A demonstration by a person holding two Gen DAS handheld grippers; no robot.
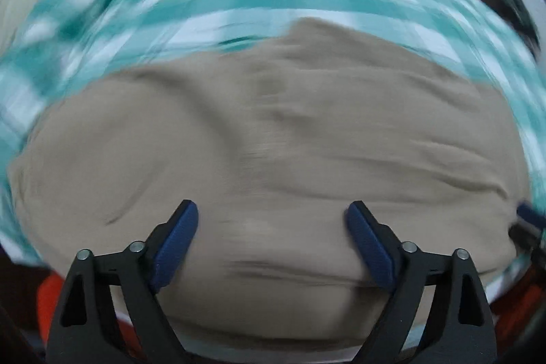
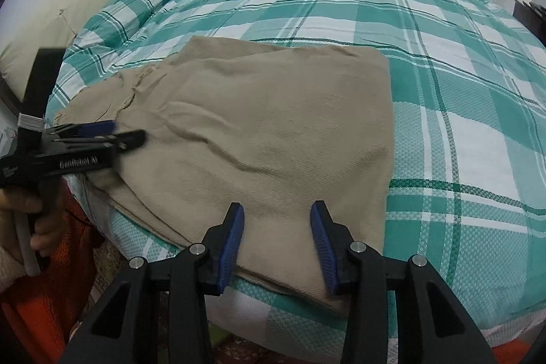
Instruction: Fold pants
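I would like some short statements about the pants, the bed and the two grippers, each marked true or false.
1. The pants are beige. True.
2. The pants lie on a plain white sheet. False: the bed cover is checked green and white.
3. The right gripper hangs over the near edge of the pants, its jaws apart. True.
4. The left gripper is clamped shut. False: its jaws stand wide open.
5. A cream pillow lies at the far left. True.

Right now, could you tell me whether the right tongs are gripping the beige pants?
No, the right tongs hang over the pants near their front edge, blue pads apart with no fabric pinched between them.
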